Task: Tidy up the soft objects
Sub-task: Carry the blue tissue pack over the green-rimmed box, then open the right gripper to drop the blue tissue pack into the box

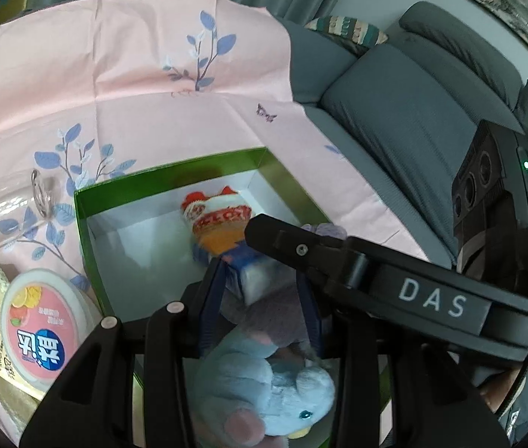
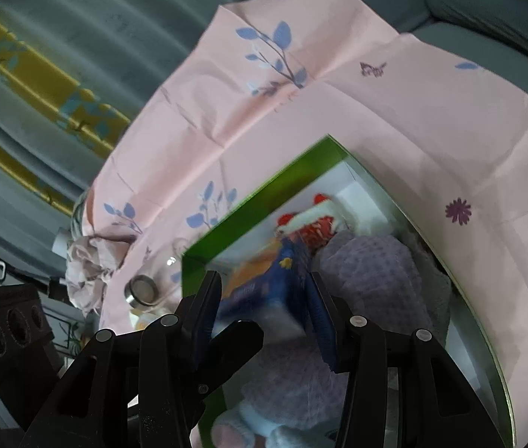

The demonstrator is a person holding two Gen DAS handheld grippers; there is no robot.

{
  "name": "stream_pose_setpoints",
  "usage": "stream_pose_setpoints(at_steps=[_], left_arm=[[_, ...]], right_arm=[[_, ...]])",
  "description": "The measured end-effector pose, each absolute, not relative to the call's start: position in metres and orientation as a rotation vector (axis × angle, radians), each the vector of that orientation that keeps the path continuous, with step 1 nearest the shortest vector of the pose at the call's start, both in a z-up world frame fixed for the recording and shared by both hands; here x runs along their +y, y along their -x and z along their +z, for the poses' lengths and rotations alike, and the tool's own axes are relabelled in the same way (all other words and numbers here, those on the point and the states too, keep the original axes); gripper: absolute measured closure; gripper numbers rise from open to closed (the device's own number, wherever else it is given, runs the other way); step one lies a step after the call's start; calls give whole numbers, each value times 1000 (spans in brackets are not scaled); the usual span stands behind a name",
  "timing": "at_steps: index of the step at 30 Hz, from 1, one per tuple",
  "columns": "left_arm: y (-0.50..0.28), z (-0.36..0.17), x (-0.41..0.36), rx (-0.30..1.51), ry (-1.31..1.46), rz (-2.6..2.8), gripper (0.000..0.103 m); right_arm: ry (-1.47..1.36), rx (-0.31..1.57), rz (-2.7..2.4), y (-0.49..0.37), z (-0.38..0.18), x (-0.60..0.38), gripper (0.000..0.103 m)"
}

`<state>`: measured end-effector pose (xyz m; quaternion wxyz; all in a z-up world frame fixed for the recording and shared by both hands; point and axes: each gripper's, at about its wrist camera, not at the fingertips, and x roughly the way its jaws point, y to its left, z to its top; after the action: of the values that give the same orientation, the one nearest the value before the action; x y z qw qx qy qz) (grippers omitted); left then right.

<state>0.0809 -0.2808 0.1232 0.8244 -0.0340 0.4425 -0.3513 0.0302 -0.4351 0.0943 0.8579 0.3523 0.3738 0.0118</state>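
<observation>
1. Right gripper [image 2: 264,298] pinches the blue tissue pack [image 2: 264,291], lowering it into the green box [image 2: 234,224] to tidy it.
2. Left gripper [image 1: 260,298] hovers spread above the blue plush [image 1: 264,384].
3. Lavender cloth [image 2: 376,272] and the red-white doll [image 1: 215,216] lie inside the box.

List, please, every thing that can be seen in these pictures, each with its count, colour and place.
box: one, green outside, white inside, on the cloth
tablecloth: one, pink with blue leaves, under the box
plush elephant: one, light blue, near end of the box
waffle cloth: one, lilac, inside the box
doll: one, red, white and orange, far end of the box
tissue pack: one, blue, inside the box
round tub: one, pink lid, left of the box
sofa: one, grey, behind
left gripper: black, over the box
right gripper: black, around the tissue pack
</observation>
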Motion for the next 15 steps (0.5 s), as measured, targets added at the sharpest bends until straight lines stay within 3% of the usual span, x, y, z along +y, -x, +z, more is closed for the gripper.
stream_pose_setpoints(at_steps=[9,15], left_arm=[[-80,120,-281,968,48,-726,66],[-71,134,-275,931,23,-724,55]], right_arm=[[-712,811,-6,-30,92,-432,53],[-667,775,-13,-20,109,-425,53]])
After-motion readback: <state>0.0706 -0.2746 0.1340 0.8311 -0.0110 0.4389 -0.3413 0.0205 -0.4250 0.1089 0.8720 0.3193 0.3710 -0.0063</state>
